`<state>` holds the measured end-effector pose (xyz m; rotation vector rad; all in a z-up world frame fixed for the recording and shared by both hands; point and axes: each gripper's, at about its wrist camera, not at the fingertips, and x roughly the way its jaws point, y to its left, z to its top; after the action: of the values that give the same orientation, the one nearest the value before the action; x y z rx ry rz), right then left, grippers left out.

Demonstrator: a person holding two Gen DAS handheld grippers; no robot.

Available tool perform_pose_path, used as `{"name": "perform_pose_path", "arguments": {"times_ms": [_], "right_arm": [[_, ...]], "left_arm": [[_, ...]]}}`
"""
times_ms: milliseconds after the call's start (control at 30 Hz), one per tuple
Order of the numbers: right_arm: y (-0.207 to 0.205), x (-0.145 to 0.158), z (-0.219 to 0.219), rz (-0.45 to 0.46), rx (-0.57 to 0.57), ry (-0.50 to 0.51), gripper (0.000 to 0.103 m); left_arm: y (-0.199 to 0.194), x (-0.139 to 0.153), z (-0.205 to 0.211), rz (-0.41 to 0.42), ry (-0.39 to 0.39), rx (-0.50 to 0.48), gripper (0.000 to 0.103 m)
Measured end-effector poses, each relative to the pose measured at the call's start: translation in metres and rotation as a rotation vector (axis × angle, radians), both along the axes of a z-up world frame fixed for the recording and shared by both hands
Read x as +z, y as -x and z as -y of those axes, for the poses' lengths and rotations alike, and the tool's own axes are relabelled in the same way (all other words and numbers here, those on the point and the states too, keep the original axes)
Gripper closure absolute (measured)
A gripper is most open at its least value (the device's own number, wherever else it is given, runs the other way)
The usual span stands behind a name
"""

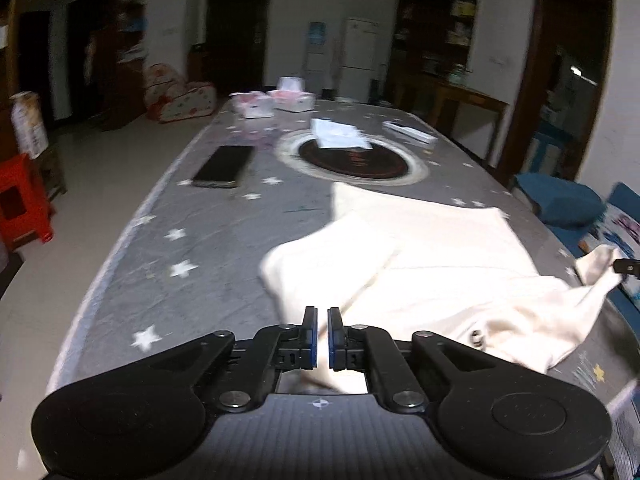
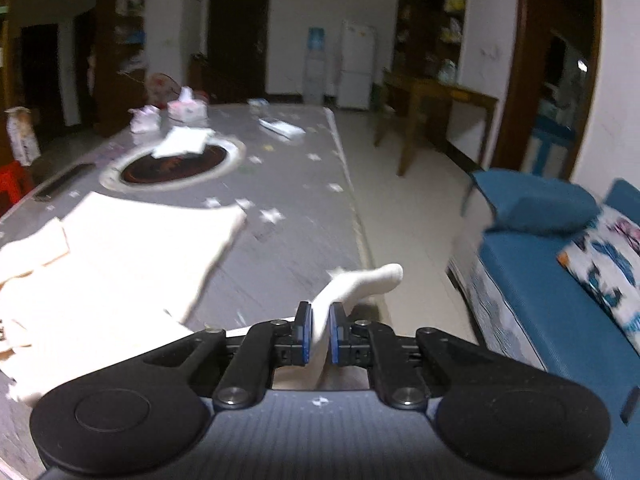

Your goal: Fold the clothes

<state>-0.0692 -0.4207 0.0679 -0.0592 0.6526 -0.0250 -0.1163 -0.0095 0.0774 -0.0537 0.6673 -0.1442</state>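
Partly folded, the cream garment lies on the grey starred table, its far half flat and its near edge bunched; more folding seems left. My right gripper pinches a corner at the table's right edge. My left gripper sits nearly closed; cloth shows beneath, but I cannot tell if it holds any.

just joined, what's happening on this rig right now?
A person is folding a cream garment on the grey star-print table. The right hand-held gripper is shut on a strip of the cloth near the table's edge. The left hand-held gripper has its jaws nearly closed at the garment's near edge; whether it pinches fabric is unclear. The garment is part folded, still rumpled. A phone lies further up the table.
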Motion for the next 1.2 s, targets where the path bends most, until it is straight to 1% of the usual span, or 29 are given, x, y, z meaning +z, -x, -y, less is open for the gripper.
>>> {"name": "perform_pose_path", "arguments": {"times_ms": [33,67,133,167,200,233,267,333,367,400,533,600,667,767,833,900,1000,1100,1200], "right_arm": [[0.002,-0.001,0.003,-0.004,-0.013,0.005,0.091],[0.004,-0.001,0.005,-0.001,-0.021,0.010,0.087],[0.009,0.003,0.006,0.014,-0.017,0.013,0.083],[0.011,0.005,0.005,0.022,-0.003,0.009,0.079],[0.013,0.007,0.001,0.026,0.024,0.003,0.076],[0.015,0.010,-0.006,0.026,0.066,-0.004,0.069],[0.017,0.012,-0.013,0.027,0.108,-0.012,0.066],[0.021,0.015,-0.028,0.021,0.196,-0.026,0.066],[0.022,0.013,-0.037,0.009,0.245,-0.033,0.066],[0.023,0.012,-0.046,-0.004,0.295,-0.039,0.066],[0.026,0.005,-0.083,-0.052,0.487,-0.057,0.061],[0.028,0.001,-0.102,-0.065,0.557,-0.041,0.061],[0.033,-0.001,-0.115,-0.072,0.606,-0.028,0.060],[0.038,-0.003,-0.123,-0.077,0.640,-0.011,0.060],[0.039,-0.005,-0.128,-0.082,0.656,-0.009,0.060],[0.040,-0.007,-0.131,-0.085,0.668,-0.006,0.060],[0.041,-0.006,-0.129,-0.080,0.674,-0.001,0.059],[0.040,-0.001,-0.125,-0.068,0.667,0.001,0.059],[0.036,0.001,-0.123,-0.057,0.661,0.008,0.059]], "left_arm": [[-0.001,0.000,0.005,0.002,-0.002,-0.019,0.096],[-0.001,0.000,0.011,0.002,-0.005,-0.054,0.094],[0.001,-0.003,0.024,-0.004,-0.014,-0.130,0.085],[0.002,-0.005,0.031,-0.010,-0.019,-0.165,0.084],[0.004,-0.007,0.037,-0.015,-0.025,-0.200,0.083],[0.005,-0.009,0.042,-0.021,-0.031,-0.226,0.082],[0.007,-0.012,0.045,-0.030,-0.035,-0.244,0.082],[0.009,-0.016,0.053,-0.049,-0.040,-0.279,0.081],[0.010,-0.018,0.056,-0.059,-0.038,-0.286,0.080],[0.010,-0.020,0.057,-0.069,-0.034,-0.289,0.076],[0.004,-0.026,0.061,-0.111,-0.030,-0.251,0.066],[0.000,-0.029,0.063,-0.137,-0.025,-0.234,0.062],[-0.002,-0.033,0.066,-0.157,-0.019,-0.228,0.062],[-0.006,-0.038,0.070,-0.181,0.004,-0.221,0.066],[-0.009,-0.041,0.071,-0.187,0.018,-0.217,0.087],[-0.010,-0.041,0.072,-0.180,0.019,-0.212,0.096],[-0.004,-0.033,0.068,-0.159,0.033,-0.240,0.100],[0.006,-0.020,0.061,-0.139,0.059,-0.291,0.100],[0.013,-0.009,0.051,-0.139,0.084,-0.312,0.100]]}}
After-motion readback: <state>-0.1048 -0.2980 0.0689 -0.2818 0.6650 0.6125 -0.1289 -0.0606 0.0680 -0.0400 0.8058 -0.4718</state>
